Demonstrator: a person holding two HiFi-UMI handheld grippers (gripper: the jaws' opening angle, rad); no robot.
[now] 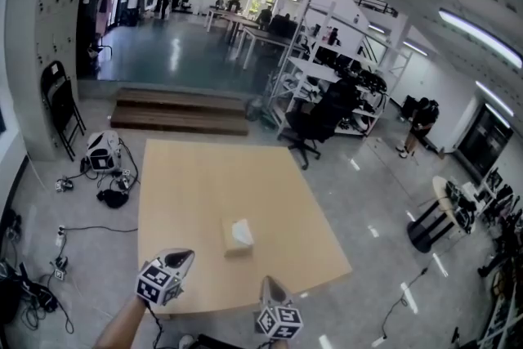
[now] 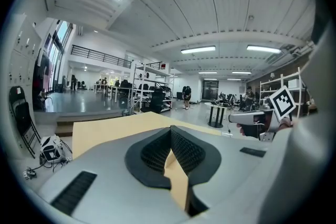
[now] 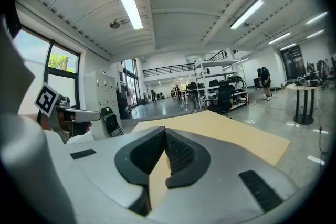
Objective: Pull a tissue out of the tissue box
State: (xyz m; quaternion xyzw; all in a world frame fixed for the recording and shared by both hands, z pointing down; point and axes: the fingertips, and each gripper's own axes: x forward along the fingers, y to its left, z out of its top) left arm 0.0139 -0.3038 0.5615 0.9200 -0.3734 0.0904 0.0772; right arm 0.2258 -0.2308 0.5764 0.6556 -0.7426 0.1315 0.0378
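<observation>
Notably, left hand-held gripper (image 1: 181, 257) and right hand-held gripper (image 1: 270, 284) were closed, empty; unopened, they might shove the tissue box (image 1: 237, 241) instead of pinching tissue (image 1: 243, 230).

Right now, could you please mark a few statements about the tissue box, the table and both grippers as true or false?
1. The tissue box sits on the table. True.
2. The right gripper holds a tissue. False: its jaws are together on nothing, short of the box.
3. White tissue shows at the box's top. True.
4. The left gripper rests on the box. False: it is over the table's near edge, apart from the box.
</observation>
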